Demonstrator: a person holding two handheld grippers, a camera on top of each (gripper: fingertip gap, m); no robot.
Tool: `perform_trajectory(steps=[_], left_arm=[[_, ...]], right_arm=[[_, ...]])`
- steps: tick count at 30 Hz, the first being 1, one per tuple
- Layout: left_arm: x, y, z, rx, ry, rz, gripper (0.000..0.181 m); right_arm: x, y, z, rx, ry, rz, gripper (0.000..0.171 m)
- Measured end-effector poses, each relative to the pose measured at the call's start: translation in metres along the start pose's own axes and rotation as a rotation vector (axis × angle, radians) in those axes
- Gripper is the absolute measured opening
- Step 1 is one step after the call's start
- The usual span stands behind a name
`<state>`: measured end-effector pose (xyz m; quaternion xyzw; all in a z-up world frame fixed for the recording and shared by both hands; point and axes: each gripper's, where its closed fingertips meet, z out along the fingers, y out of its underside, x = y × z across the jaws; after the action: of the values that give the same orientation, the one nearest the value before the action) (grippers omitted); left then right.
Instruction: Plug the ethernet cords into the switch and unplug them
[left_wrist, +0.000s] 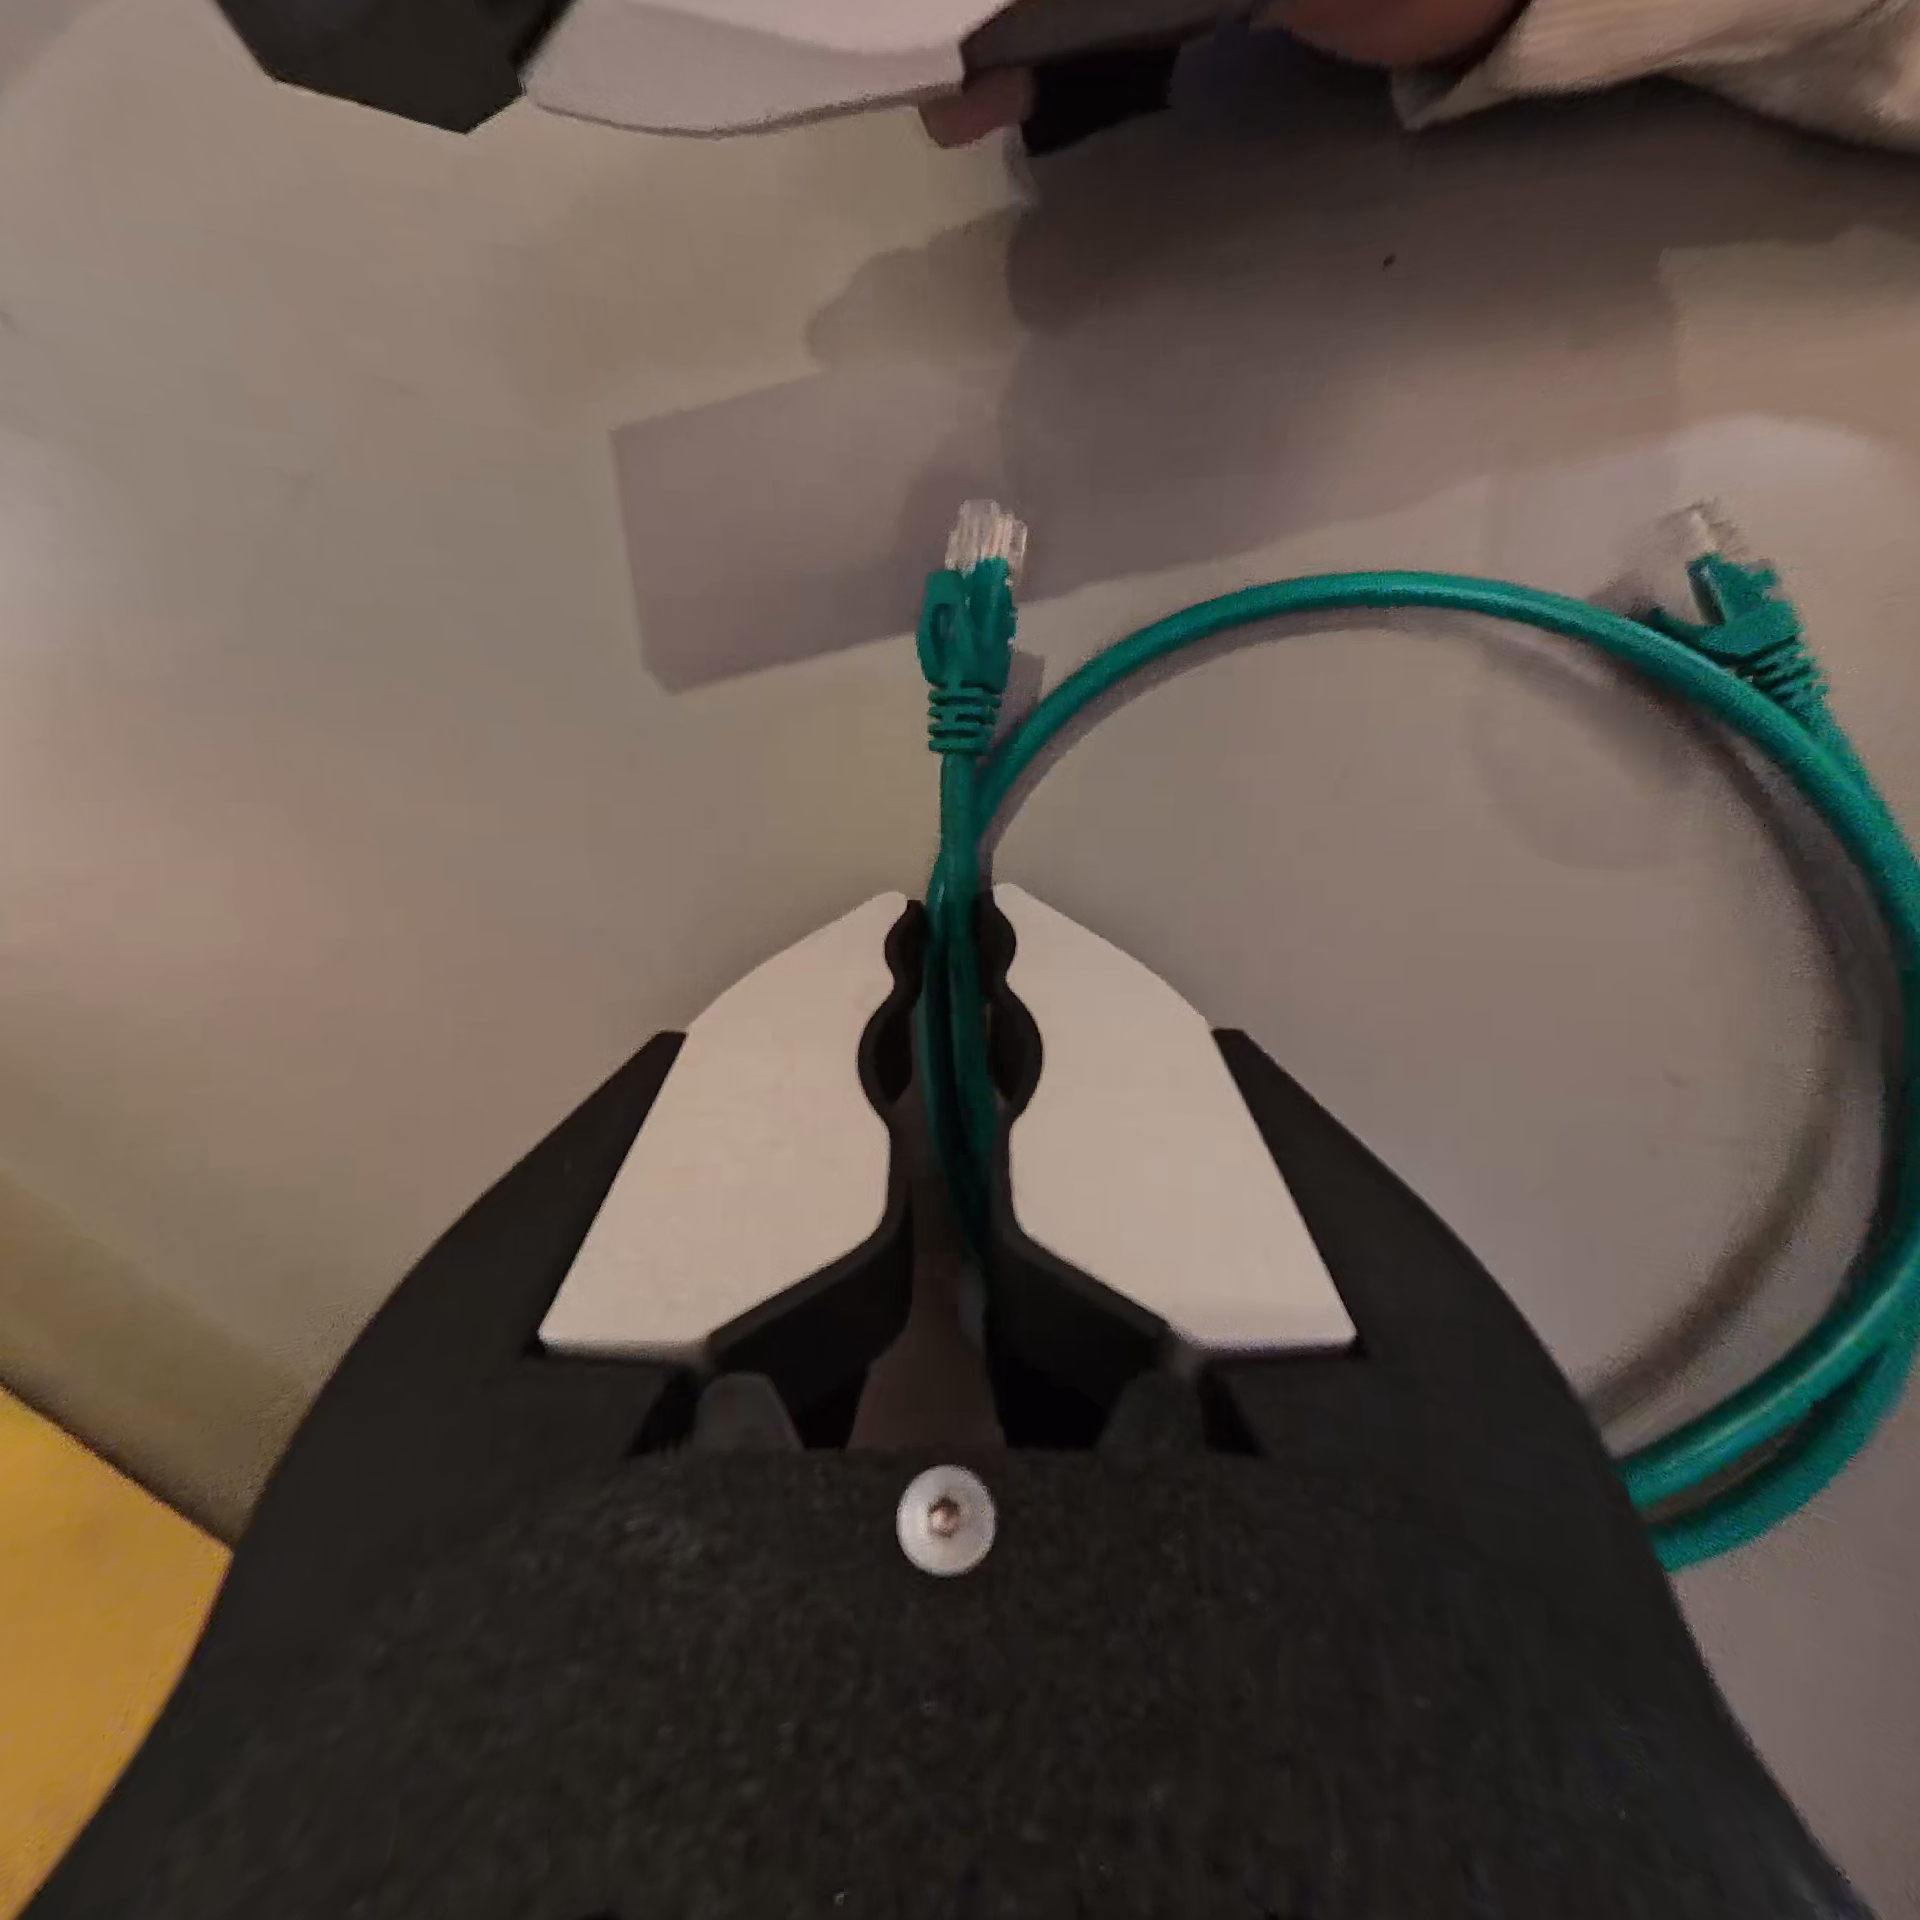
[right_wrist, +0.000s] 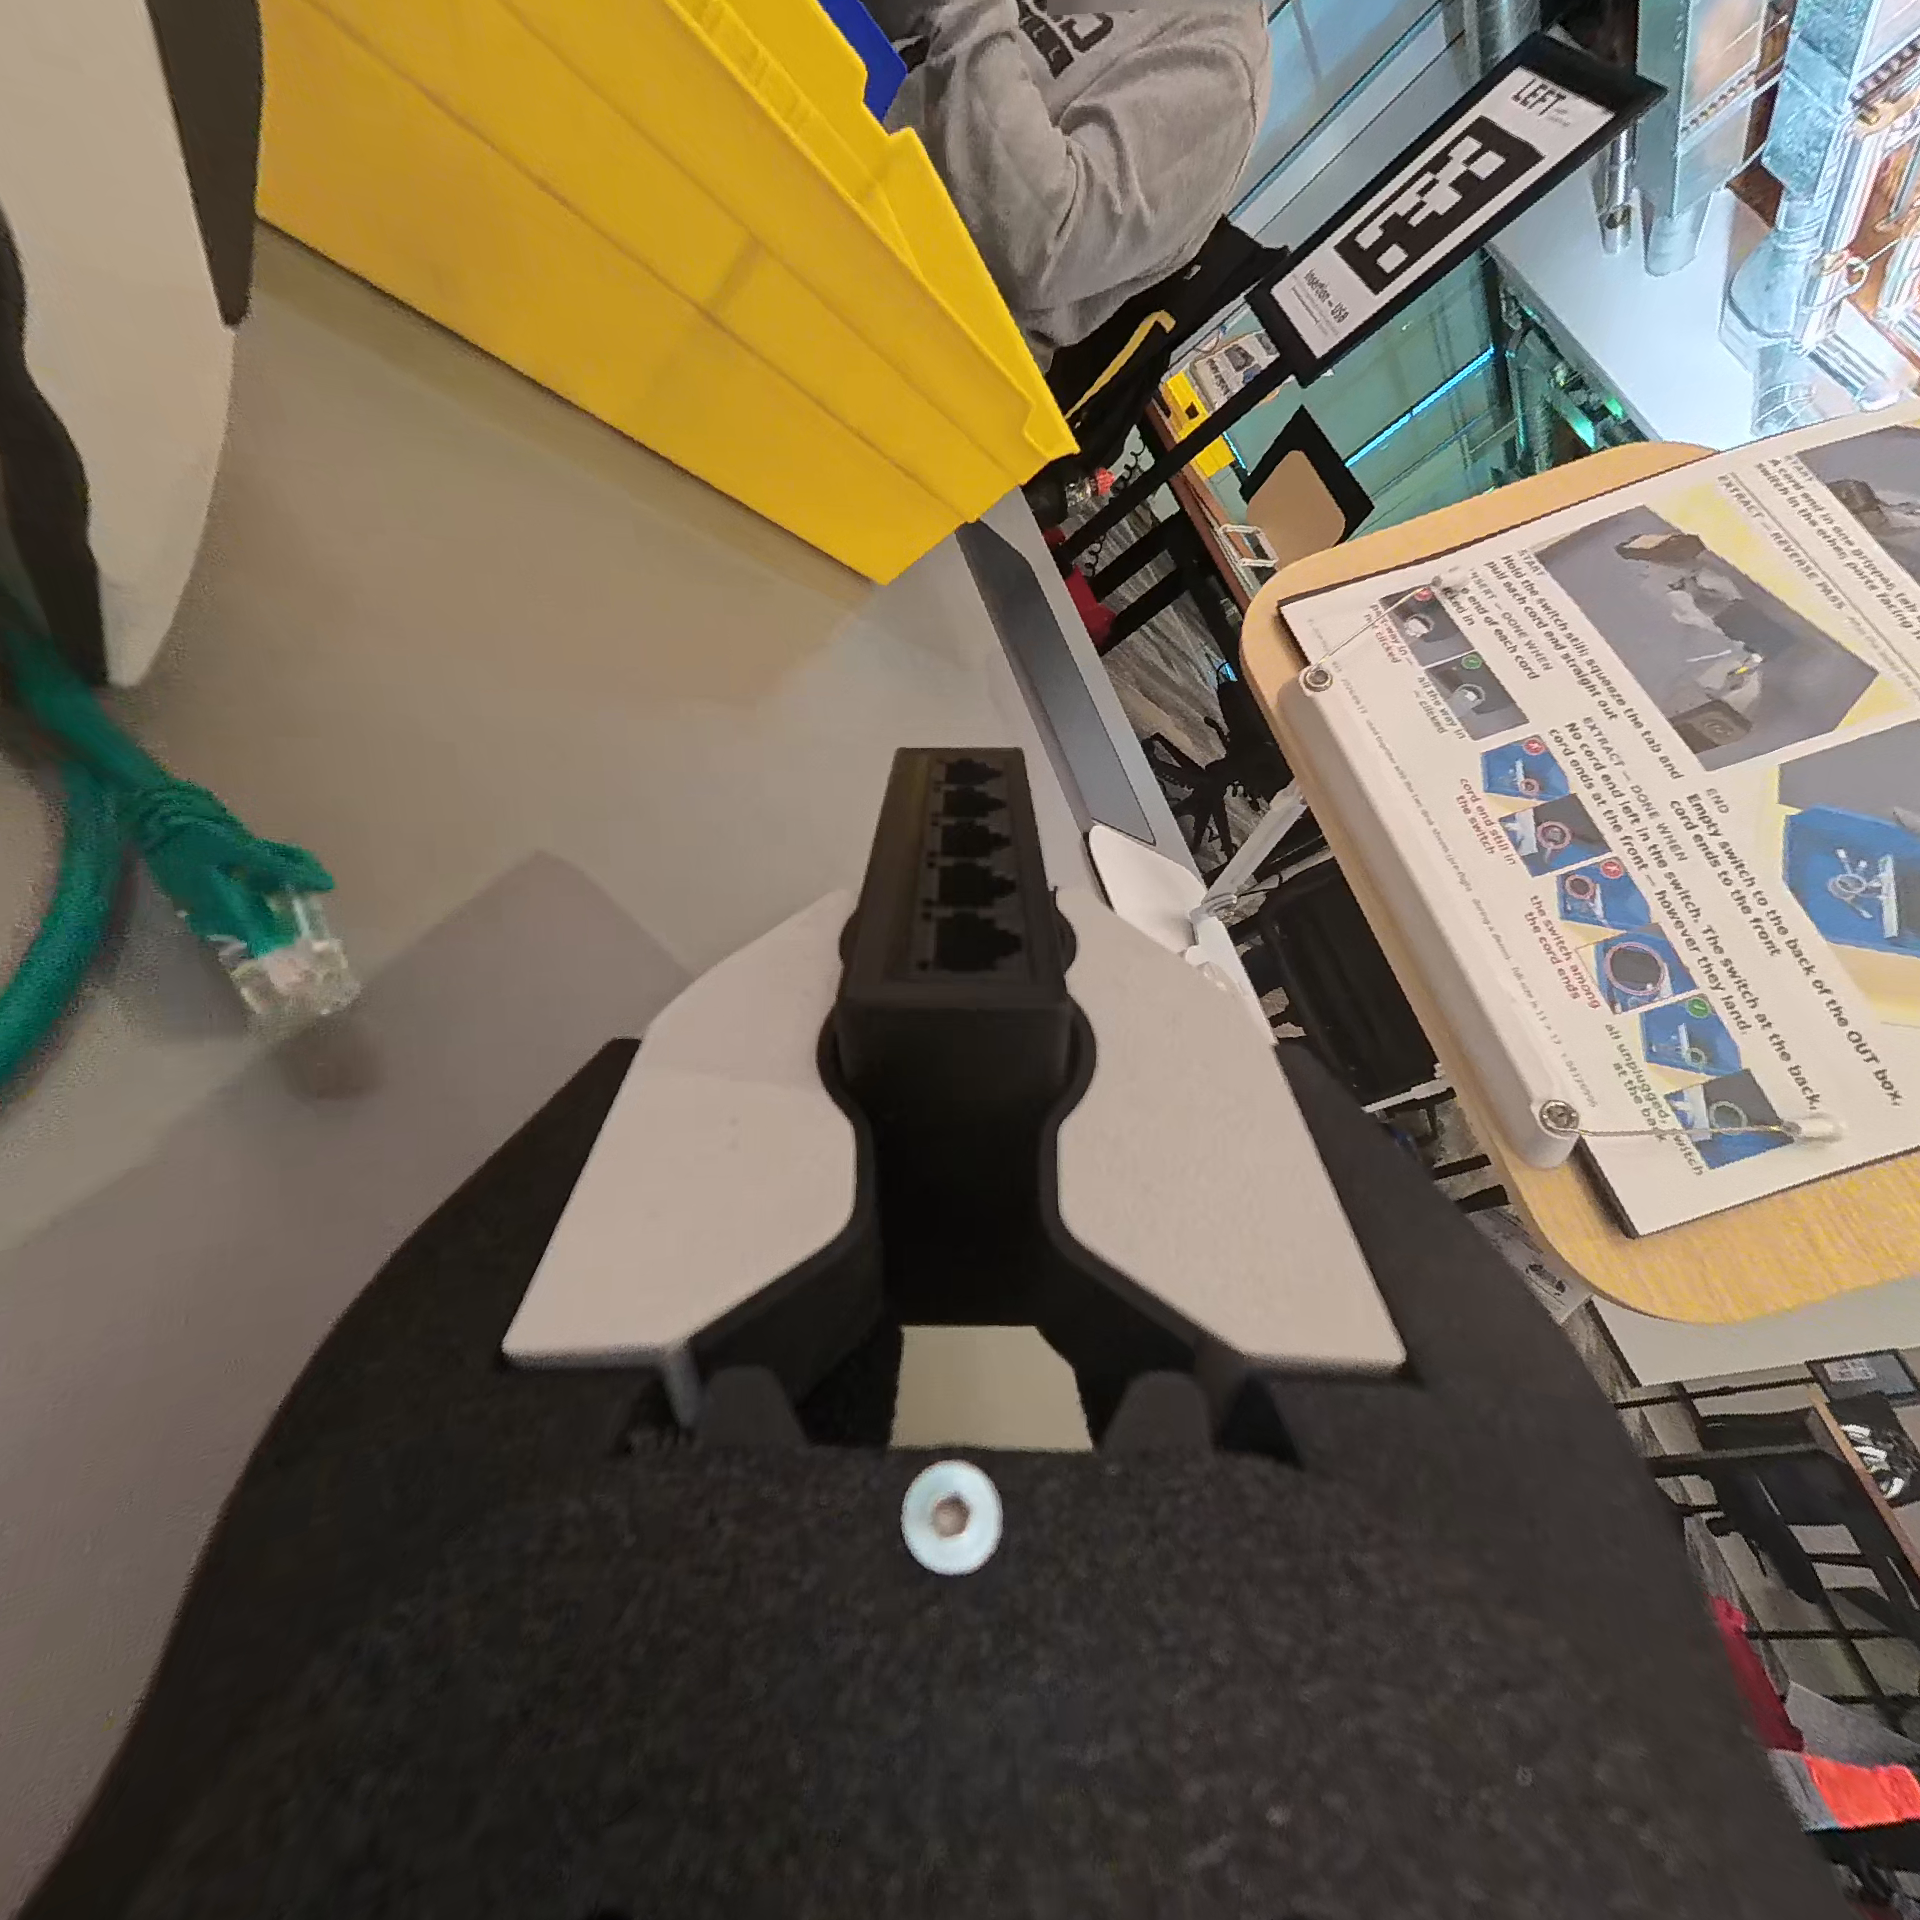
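My left gripper (left_wrist: 951, 914) is shut on a green ethernet cord (left_wrist: 1403, 603), a little behind its near plug (left_wrist: 971, 613), which sticks out past the fingertips with its clear tip forward. The cord loops right to its other plug (left_wrist: 1745, 613) lying on the grey table (left_wrist: 364, 520). My right gripper (right_wrist: 956, 925) is shut on a black switch (right_wrist: 961, 883), held above the table with its row of empty ports facing up. In the right wrist view a green plug (right_wrist: 275, 945) shows at left, with the left gripper's finger (right_wrist: 114, 343) behind it.
A yellow bin (right_wrist: 644, 260) stands at the back of the table, its corner also in the left wrist view (left_wrist: 83, 1558). A printed instruction sheet on a wooden board (right_wrist: 1621, 862) lies to the right. A person in a grey top (right_wrist: 1091, 135) sits beyond the bin.
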<state>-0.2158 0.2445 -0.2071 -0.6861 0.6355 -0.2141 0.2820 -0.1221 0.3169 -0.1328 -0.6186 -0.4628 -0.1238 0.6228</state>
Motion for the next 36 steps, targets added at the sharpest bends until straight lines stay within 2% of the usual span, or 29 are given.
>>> perform_trajectory(steps=[7, 21, 26, 29, 32, 36], left_arm=[[-0.016, 0.005, -0.007, -0.003, -0.083, -0.003, 0.009], [-0.016, 0.004, -0.005, 0.035, -0.238, 0.286, 0.007], [-0.016, -0.008, -0.015, 0.094, -0.228, 0.237, 0.005], [-0.012, -0.013, -0.022, 0.111, -0.156, 0.133, 0.005], [-0.019, -0.016, -0.031, 0.064, -0.152, 0.05, 0.005], [-0.032, -0.023, -0.05, -0.096, -0.202, 0.104, 0.005]], right_arm=[[0.0, 0.001, 0.001, -0.003, -0.004, 0.005, 0.03], [-0.003, 0.002, 0.002, -0.011, -0.015, -0.006, 0.03], [-0.001, 0.003, 0.002, -0.01, -0.012, 0.006, 0.03], [-0.002, 0.002, 0.003, -0.01, -0.014, 0.003, 0.03], [-0.003, 0.002, 0.003, -0.011, -0.016, -0.011, 0.03], [-0.006, 0.002, 0.004, -0.024, -0.01, -0.058, 0.03]])
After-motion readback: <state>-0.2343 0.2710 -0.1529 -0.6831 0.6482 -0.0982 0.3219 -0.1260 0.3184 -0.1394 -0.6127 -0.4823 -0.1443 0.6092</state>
